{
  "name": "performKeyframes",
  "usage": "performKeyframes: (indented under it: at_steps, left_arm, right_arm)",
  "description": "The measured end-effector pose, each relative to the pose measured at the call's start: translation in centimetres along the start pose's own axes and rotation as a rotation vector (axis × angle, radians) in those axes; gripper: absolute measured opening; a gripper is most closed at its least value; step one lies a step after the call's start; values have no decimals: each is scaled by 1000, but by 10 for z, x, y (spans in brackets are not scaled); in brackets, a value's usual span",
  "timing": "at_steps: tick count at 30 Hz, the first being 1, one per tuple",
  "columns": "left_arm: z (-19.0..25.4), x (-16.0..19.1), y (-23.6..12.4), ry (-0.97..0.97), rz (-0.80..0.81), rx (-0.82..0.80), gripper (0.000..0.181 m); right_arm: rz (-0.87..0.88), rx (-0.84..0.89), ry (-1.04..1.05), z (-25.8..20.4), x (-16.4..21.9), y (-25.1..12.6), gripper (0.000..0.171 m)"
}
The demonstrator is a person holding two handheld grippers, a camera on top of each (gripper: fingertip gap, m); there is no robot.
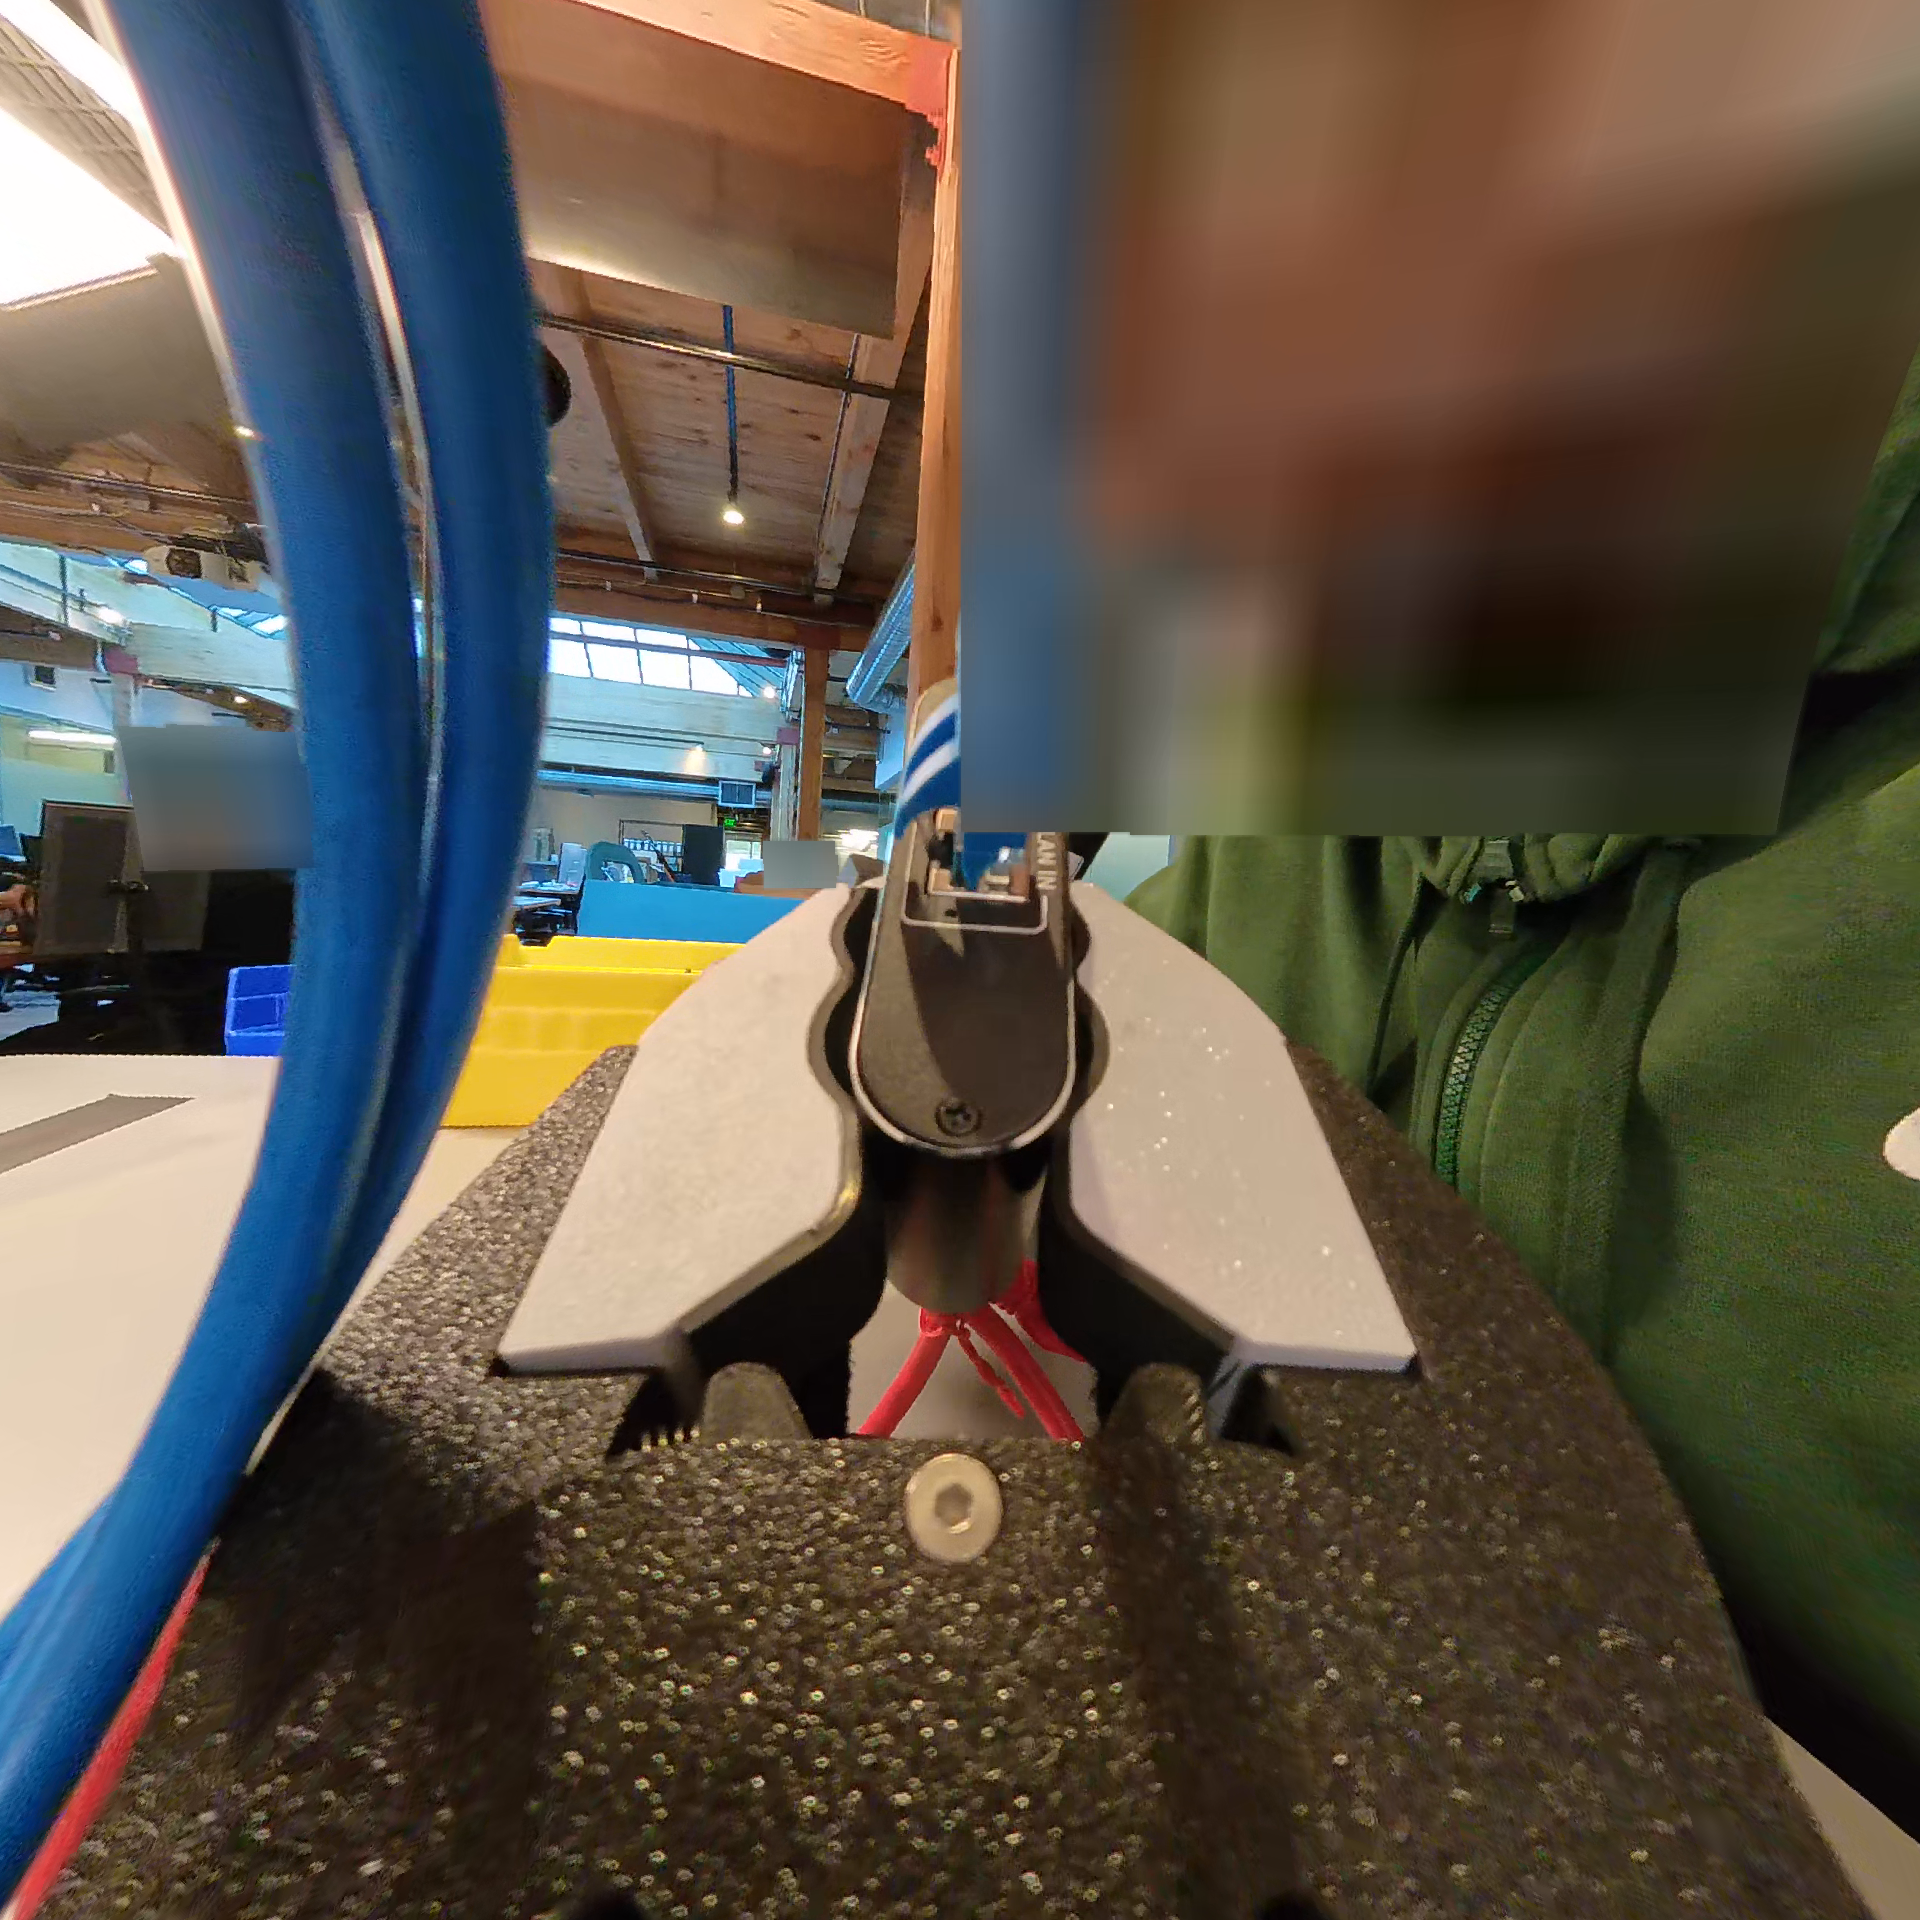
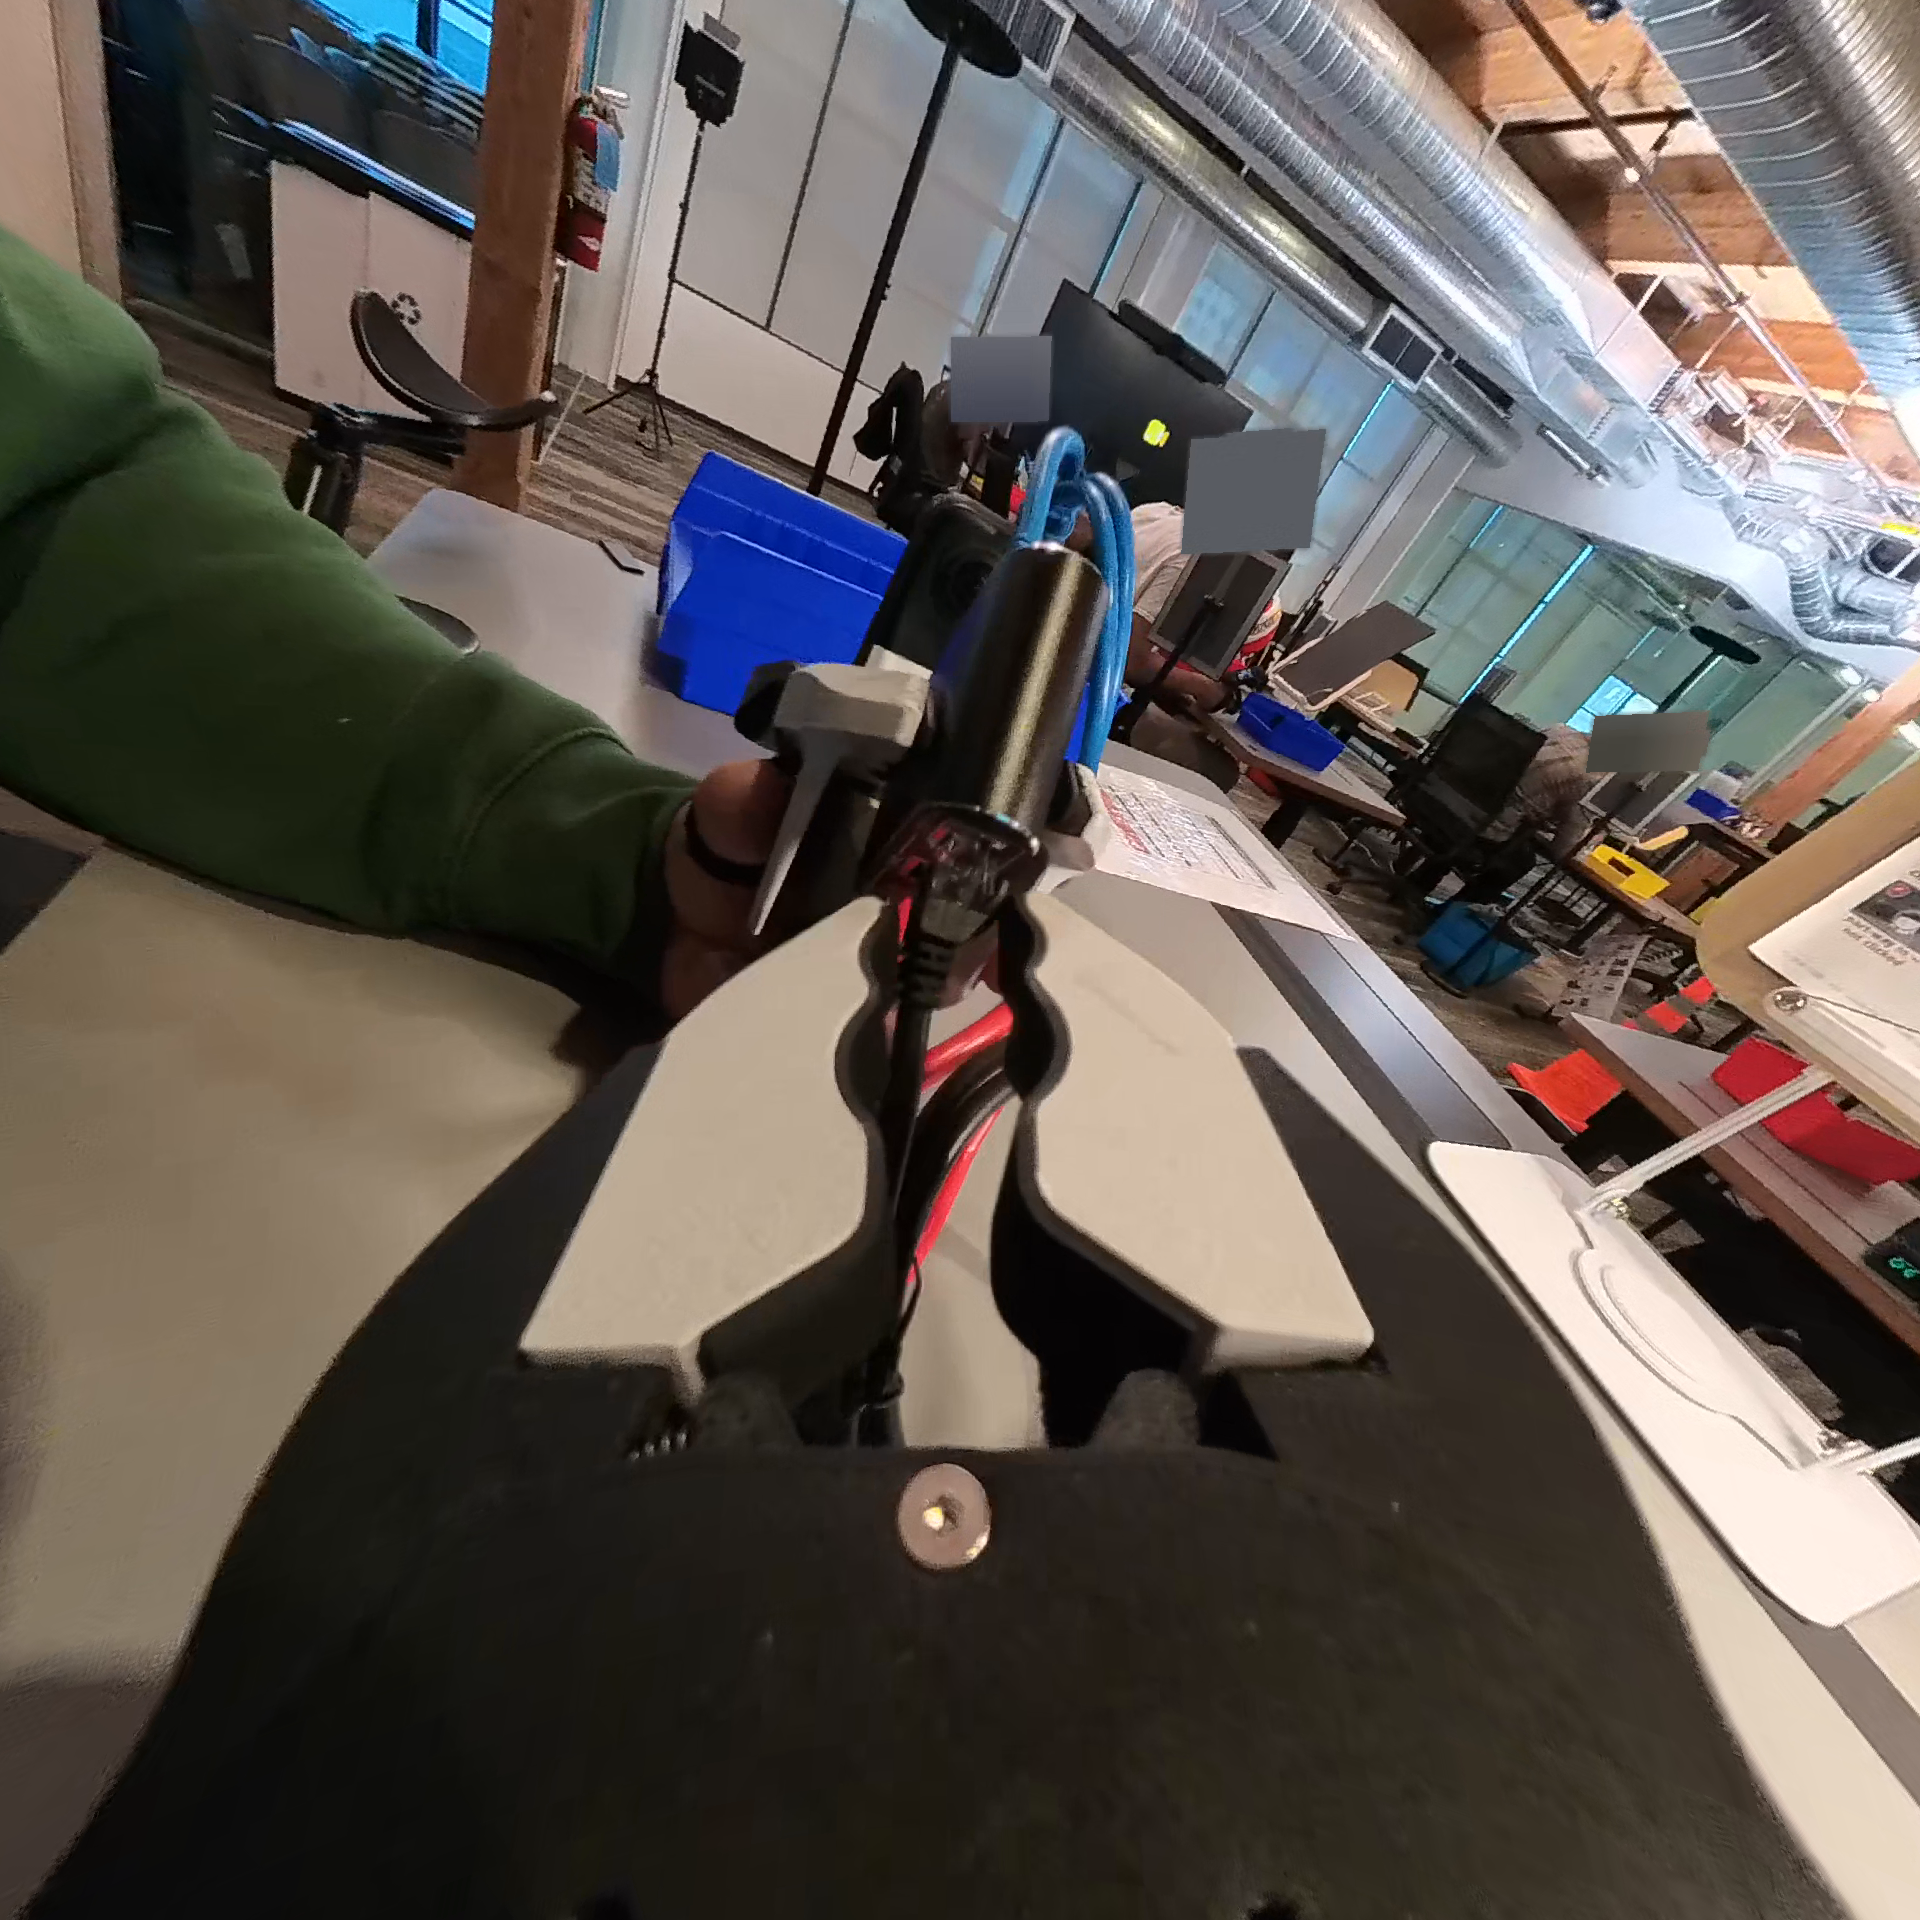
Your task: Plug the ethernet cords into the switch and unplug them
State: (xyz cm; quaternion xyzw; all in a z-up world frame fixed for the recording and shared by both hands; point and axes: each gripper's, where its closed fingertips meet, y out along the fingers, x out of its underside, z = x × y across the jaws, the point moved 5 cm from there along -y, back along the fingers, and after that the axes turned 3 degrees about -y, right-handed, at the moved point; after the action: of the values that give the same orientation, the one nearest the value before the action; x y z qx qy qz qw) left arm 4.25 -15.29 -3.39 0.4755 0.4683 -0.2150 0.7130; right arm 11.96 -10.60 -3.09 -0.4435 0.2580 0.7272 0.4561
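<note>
A: Left wrist view first, from its left edge: a thick blue cord (image 1: pixel 405 727) loops down in front of the lens, with a thin red cord (image 1: pixel 104 1756) under it at the bottom corner. Past it sits a yellow bin (image 1: pixel 561 1018) on the pale table (image 1: pixel 114 1247).

B: And the left gripper (image 1: pixel 961 997)?

A: Its grey fingers (image 1: pixel 717 1153) are clamped on the switch (image 1: pixel 961 1029), a slim black box held up off the table between them. Another blue plug enters its far end, though a blurred patch covers most of that. More red cord (image 1: pixel 997 1351) shows in the gap below. To the right is a green zipped jacket (image 1: pixel 1621 1195).

B: Right wrist view, same direction?

A: A green sleeve (image 2: pixel 260 665) comes in from the left, its hand (image 2: pixel 717 831) holding the other tool. A blue bin (image 2: pixel 769 592) stands behind on the table (image 2: pixel 208 1091). In the middle, the right gripper (image 2: pixel 951 956) pinches a black cord (image 2: pixel 904 1081) at its clear plug, right at the near end of the switch (image 2: pixel 1023 686). I cannot tell whether the plug is seated. Blue cords (image 2: pixel 1101 561) arch from the far end. A printed sheet (image 2: pixel 1195 842) lies to the right.
</note>
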Motion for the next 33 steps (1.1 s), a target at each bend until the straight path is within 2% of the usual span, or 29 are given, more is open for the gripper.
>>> performKeyframes:
  at_steps: [17,27,33]
  left_arm:
    - [-3,3,1,-13,-41,-13,32]
    - [1,0,0,-4,-53,12,32]
    - [4,1,2,-33,-43,50,32]
  right_arm:
    - [16,22,46,3,-3,0,18]
    - [69,82,-51,-1,-7,1,17]
    - [113,36,-121,-2,-8,0,17]
